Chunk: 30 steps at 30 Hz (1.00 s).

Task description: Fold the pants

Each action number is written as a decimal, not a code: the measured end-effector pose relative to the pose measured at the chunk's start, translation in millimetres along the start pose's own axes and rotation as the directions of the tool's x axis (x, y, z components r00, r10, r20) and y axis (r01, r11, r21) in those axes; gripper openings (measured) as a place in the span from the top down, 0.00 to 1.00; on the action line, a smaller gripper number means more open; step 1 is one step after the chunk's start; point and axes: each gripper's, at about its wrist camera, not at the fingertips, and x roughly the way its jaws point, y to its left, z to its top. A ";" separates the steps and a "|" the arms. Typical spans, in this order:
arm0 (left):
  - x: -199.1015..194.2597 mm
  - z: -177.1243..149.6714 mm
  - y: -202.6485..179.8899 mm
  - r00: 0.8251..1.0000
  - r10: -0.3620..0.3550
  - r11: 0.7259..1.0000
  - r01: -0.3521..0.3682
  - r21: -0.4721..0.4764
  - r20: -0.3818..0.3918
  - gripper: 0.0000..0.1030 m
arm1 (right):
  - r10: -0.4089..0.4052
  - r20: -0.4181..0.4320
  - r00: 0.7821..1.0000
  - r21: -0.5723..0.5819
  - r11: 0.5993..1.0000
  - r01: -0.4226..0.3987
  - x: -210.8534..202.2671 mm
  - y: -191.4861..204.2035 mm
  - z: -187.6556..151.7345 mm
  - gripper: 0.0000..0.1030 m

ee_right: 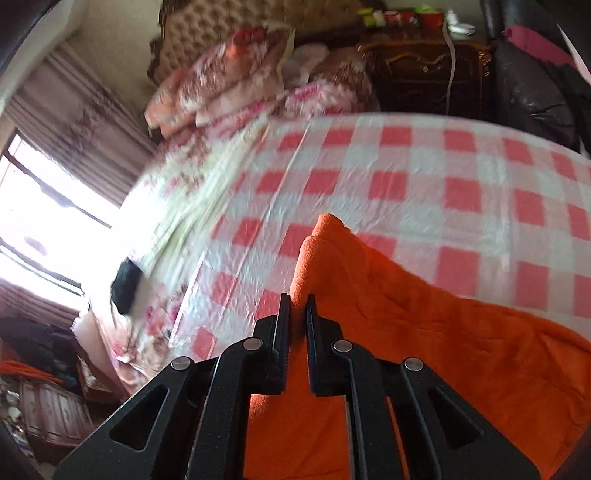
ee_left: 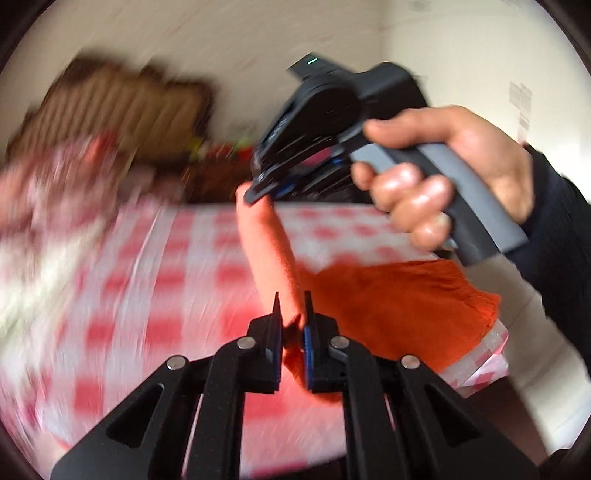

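Note:
The orange pants (ee_left: 391, 306) lie partly on the red-and-white checked bed cover (ee_left: 166, 288), with one edge lifted. My left gripper (ee_left: 291, 314) is shut on that lifted edge. The stretched strip of fabric runs up to my right gripper (ee_left: 255, 195), held by a hand and shut on its other end. In the right wrist view my right gripper (ee_right: 298, 306) pinches an orange fold, and the pants (ee_right: 424, 332) hang down to the right over the checked cover (ee_right: 406, 177). Both views are motion-blurred.
Floral pillows and quilts (ee_right: 229, 85) pile at the head of the bed by a tufted headboard (ee_right: 199, 33). A dark wooden nightstand (ee_right: 424, 74) with small items stands behind. A bright window (ee_right: 40, 221) is left. A black object (ee_right: 125, 284) lies at the bed's edge.

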 end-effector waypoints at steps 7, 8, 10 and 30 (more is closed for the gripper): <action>43.0 15.3 -161.4 0.995 -0.099 0.927 0.080 0.365 0.032 0.92 | -0.055 0.091 0.994 0.120 0.992 0.044 -102.4 -138.8 -36.5 0.92; 55.4 11.0 -179.5 0.994 -0.106 0.912 0.091 0.399 0.015 0.92 | -0.046 0.091 0.995 0.128 0.991 0.034 -105.0 -155.7 -44.0 0.92; 79.5 -10.0 -224.7 0.995 -0.100 0.871 0.098 0.481 -0.023 0.92 | -0.076 0.080 0.994 0.187 0.981 0.060 -104.5 -209.9 -67.7 0.92; 125.1 -65.0 -322.8 0.997 0.054 0.684 -0.071 0.726 0.047 0.92 | -0.044 0.085 0.995 0.139 0.990 0.032 -97.3 -291.1 -108.5 0.96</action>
